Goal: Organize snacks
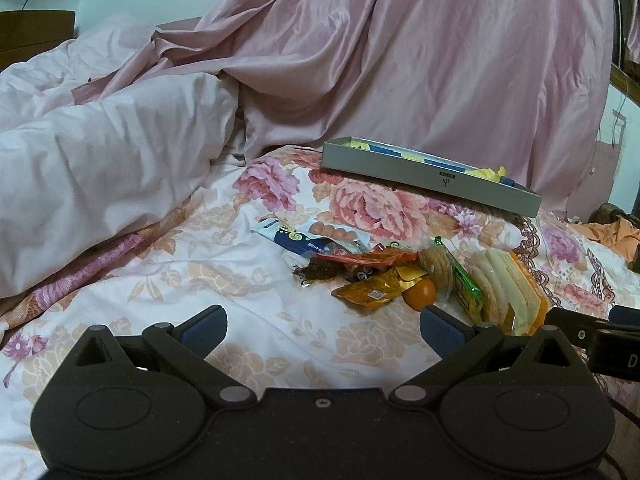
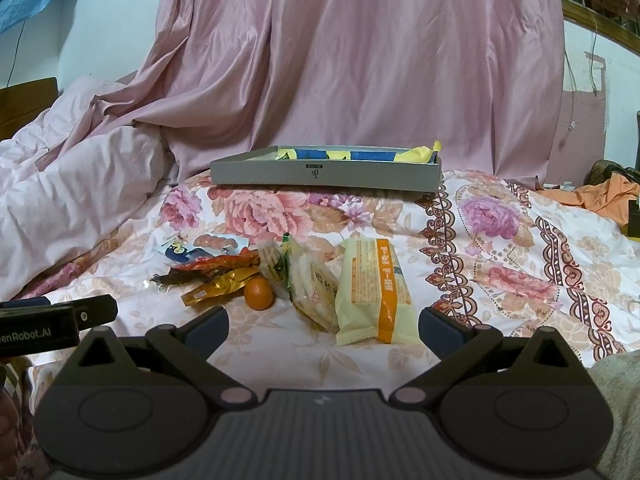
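Gaping wide with nothing between their pads, the left gripper (image 1: 322, 330) and right gripper (image 2: 322, 330) hovered over the floral bedspread (image 2: 500, 248). Just ahead lay the snack pile: a cream-and-orange packet (image 2: 374, 292), a rice-cracker pack (image 2: 314, 292), a small orange (image 2: 259, 293) and crinkled foil wrappers (image 2: 218, 276). Farther back sat a shallow grey box (image 2: 324, 172) before the pink curtain (image 2: 360, 60).
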Motion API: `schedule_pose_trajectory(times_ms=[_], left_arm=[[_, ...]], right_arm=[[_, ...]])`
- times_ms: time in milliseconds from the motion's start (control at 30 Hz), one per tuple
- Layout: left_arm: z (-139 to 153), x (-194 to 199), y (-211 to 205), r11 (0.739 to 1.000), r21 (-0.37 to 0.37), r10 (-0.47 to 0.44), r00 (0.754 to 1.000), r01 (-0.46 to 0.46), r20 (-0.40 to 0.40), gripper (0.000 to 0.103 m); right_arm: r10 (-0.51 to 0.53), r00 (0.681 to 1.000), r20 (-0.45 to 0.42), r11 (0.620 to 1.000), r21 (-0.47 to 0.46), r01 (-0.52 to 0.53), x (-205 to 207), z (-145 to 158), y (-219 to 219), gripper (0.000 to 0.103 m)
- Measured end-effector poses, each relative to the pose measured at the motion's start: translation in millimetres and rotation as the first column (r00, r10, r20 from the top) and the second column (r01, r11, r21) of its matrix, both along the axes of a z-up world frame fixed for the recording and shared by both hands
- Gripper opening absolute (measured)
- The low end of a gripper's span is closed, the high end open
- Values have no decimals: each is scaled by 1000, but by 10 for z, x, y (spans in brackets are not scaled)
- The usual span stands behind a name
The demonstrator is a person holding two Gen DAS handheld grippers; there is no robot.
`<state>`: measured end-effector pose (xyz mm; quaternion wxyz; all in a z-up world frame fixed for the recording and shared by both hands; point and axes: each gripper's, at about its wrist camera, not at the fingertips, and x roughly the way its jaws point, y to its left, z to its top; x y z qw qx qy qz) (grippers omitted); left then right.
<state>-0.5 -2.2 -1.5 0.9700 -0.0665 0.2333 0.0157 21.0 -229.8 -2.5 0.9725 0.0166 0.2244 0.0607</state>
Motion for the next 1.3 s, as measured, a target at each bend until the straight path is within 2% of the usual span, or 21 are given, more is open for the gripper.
schedule_pose_trajectory(times_ms=[867, 1033, 1300], left_arm=[[-28, -24, -49, 1000, 7, 3, 1000, -3, -10, 102], [-99, 2, -125, 1000, 20, 6, 1000, -6, -27, 102], [22, 122, -73, 999, 31, 10, 999, -9, -34, 102]], right_arm=[[-1, 1000, -11, 1000, 0, 1, -40, -66, 47, 103], [-12, 999, -45, 1000, 17, 13, -4, -62, 21, 103], [-24, 992, -127, 998, 58, 31, 150, -31, -90, 103]])
